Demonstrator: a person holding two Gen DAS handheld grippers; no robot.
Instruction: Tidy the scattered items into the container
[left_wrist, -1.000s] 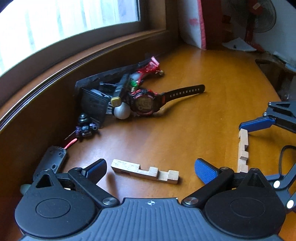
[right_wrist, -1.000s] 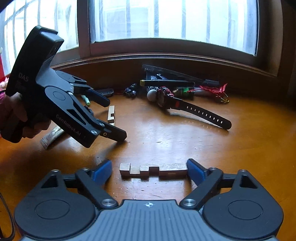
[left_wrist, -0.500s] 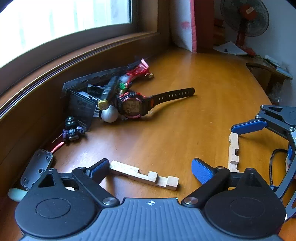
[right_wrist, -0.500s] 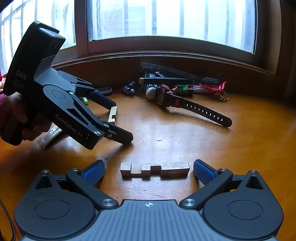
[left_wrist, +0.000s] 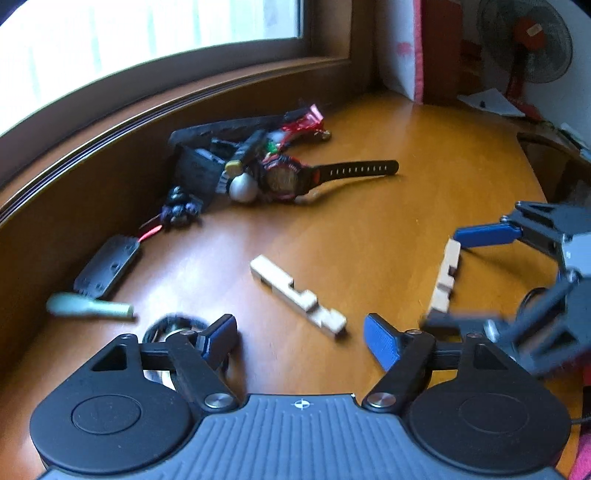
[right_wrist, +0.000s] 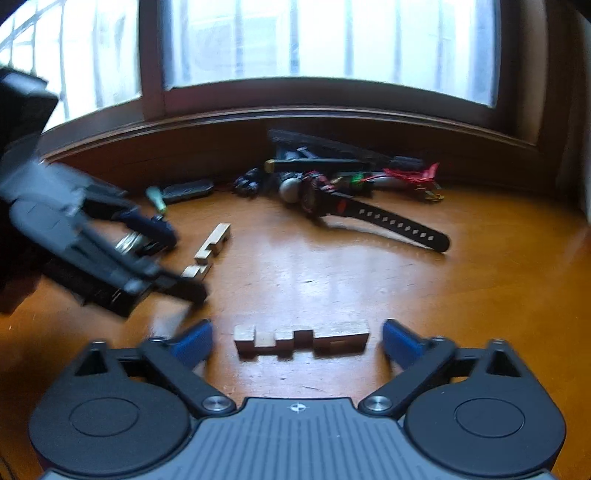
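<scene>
A notched wooden piece (left_wrist: 299, 295) lies slantwise on the wooden tabletop just ahead of my left gripper (left_wrist: 300, 339), which is open and empty. A second notched wooden piece (right_wrist: 301, 338) lies flat between the blue pads of my right gripper (right_wrist: 297, 341); the jaws are open and apart from its ends. In the right wrist view the left gripper (right_wrist: 170, 258) is motion-blurred beside the first wooden piece (right_wrist: 210, 247). A black and red wristwatch (left_wrist: 284, 179) lies by a black case (left_wrist: 195, 170) against the wall.
Small clutter sits along the wall under the window: a white ball (left_wrist: 242, 188), a dark toy figure (left_wrist: 179, 210), a red wrapper (left_wrist: 306, 120), a flat black cover (left_wrist: 107, 266) and a green stick (left_wrist: 88, 308). A dark coil (left_wrist: 173, 325) lies by my left finger.
My left gripper has drawn back and swung, so its wooden piece now lies farther ahead and the green stick and coil came into view. The right gripper stays open around its piece.
</scene>
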